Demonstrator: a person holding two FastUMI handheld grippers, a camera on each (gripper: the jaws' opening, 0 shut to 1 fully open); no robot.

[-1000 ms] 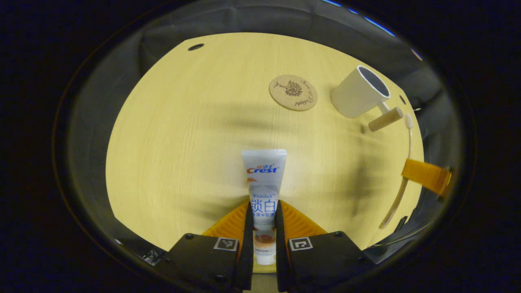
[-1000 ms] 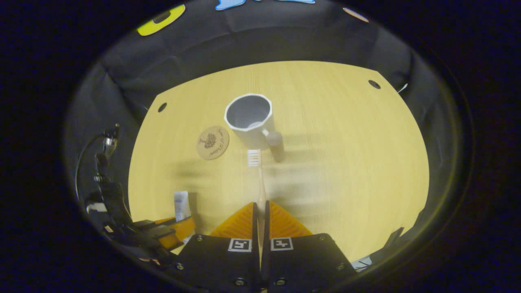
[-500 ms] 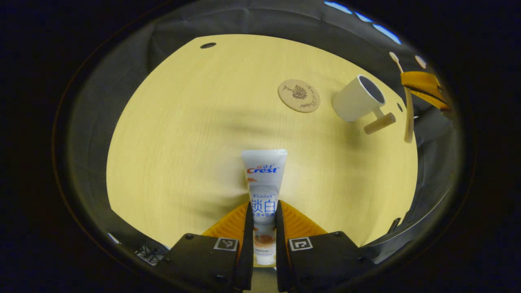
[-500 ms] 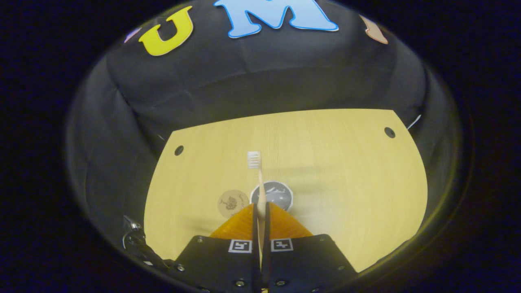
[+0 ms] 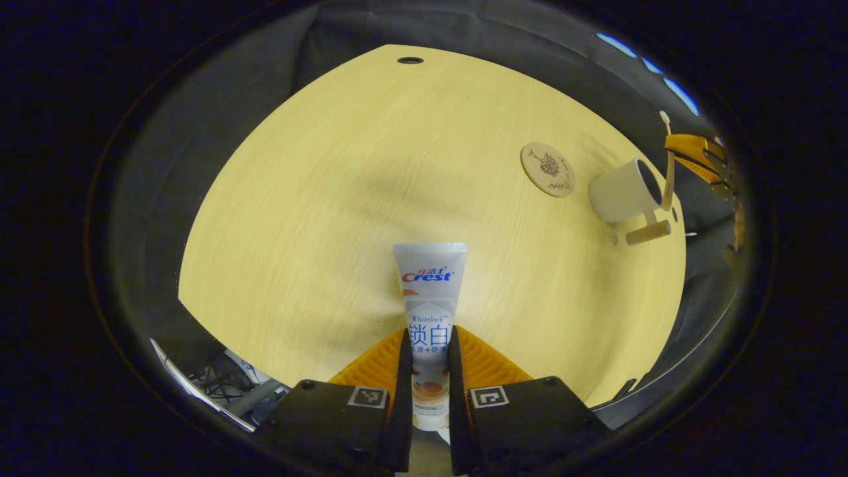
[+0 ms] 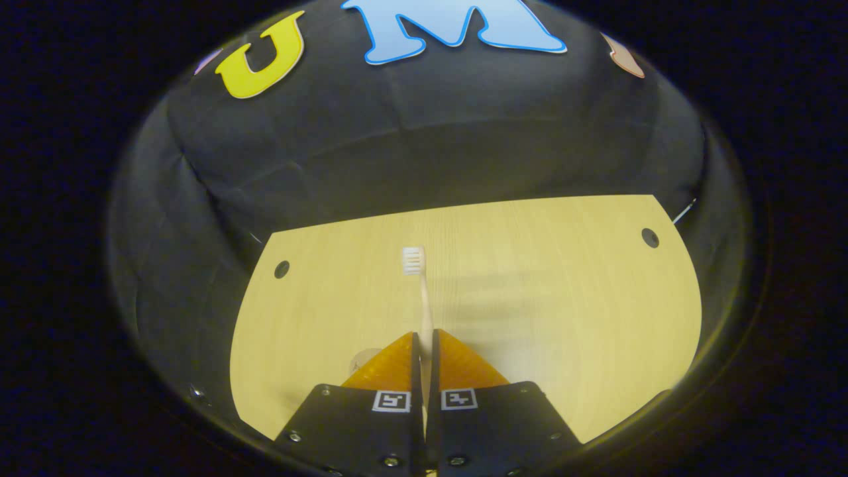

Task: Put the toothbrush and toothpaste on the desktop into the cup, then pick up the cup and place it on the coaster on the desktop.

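while the left tongs (image 5: 426, 371) pinch the toothpaste (image 5: 429, 291) around its lower half, the tube juts forward over the tabletop (image 5: 371, 199), its flat crimped end leading. to the right along the tabletop, the round coaster (image 5: 547, 169) lies bare, and just beside it stands the white cup (image 5: 619, 195), its wooden handle (image 5: 648, 232) pointing toward the near edge. at the far right, the right tongs (image 5: 689, 149) hold the toothbrush (image 5: 668, 165) nearly upright at the cup's mouth, bristles up; whether its lower end is already inside cannot be told from here. in the right gripper view, these tongs (image 6: 424, 354) are closed narrowly on the brush handle, the bristle head (image 6: 413, 260) pointing away toward the booth wall.

judging from this, the brush is going into the cup. to do it well, the handle should stay upright and centred over the opening, go down until it meets the bottom, and only then be let go, so the light cup is not nudged. the toothpaste waits well apart, clear of the cup.
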